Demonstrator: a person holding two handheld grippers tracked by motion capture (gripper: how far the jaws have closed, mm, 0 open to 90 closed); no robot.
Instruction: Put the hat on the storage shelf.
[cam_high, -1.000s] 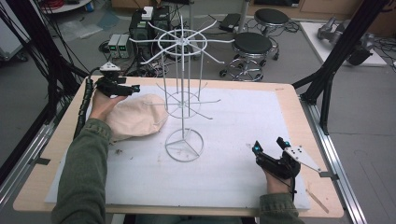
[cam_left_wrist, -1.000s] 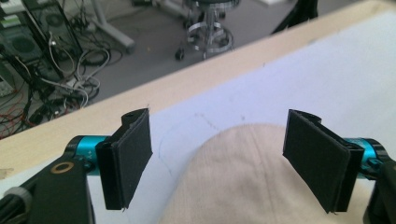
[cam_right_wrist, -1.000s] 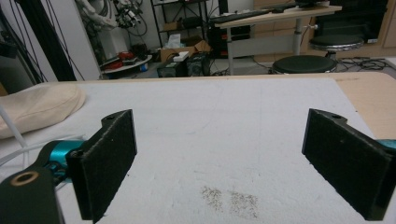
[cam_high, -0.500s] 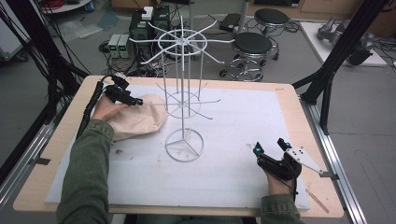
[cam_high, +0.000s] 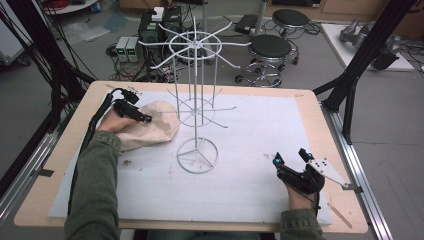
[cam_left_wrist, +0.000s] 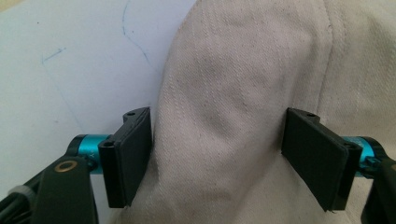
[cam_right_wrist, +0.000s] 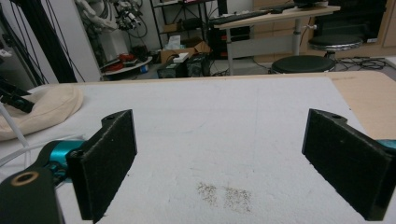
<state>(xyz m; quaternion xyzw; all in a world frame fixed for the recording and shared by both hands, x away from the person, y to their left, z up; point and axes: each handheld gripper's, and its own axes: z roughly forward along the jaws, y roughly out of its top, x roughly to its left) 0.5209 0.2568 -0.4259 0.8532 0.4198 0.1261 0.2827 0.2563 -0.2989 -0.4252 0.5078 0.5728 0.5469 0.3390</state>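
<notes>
The left gripper (cam_high: 145, 119) is down on the cream cotton cap (cam_high: 150, 131), which lies on the white foam mat (cam_high: 250, 150) at about 9 o'clock from the base of the white wire display rack (cam_high: 198, 155). In the left gripper view its jaws stand wide, a fold of the cap's crown (cam_left_wrist: 224, 140) bulging between the pads; the left pad (cam_left_wrist: 130, 156) touches the cloth, unclenched. The right gripper (cam_high: 292, 157), resting near the mat's 4 o'clock corner, is released, jaws spread wide over bare mat, holding nothing
</notes>
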